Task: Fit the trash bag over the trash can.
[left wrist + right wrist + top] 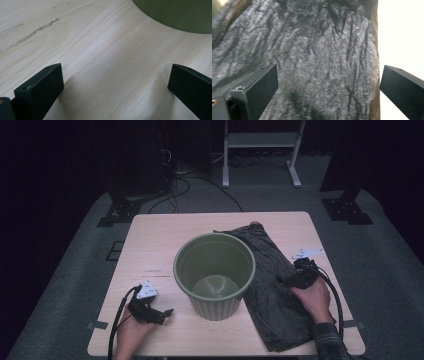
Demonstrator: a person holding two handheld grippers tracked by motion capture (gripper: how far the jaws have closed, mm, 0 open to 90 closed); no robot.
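Bag (pixel 317 62) creases show between right gripper (pixel 328 85) fingers, spread wide

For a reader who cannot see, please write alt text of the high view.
An empty olive-green plastic bin stands mid-table, a crumpled black plastic bag flat beside it under the open right gripper. The open left gripper rests on the pale wooden table.

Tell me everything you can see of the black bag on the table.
The black bag looks like thin, crinkled plastic, lying flat and unopened on the table's right half, running from the far middle to the near edge. Its left side is tucked against or behind the green bin. The right gripper is over its right edge, jaws open.
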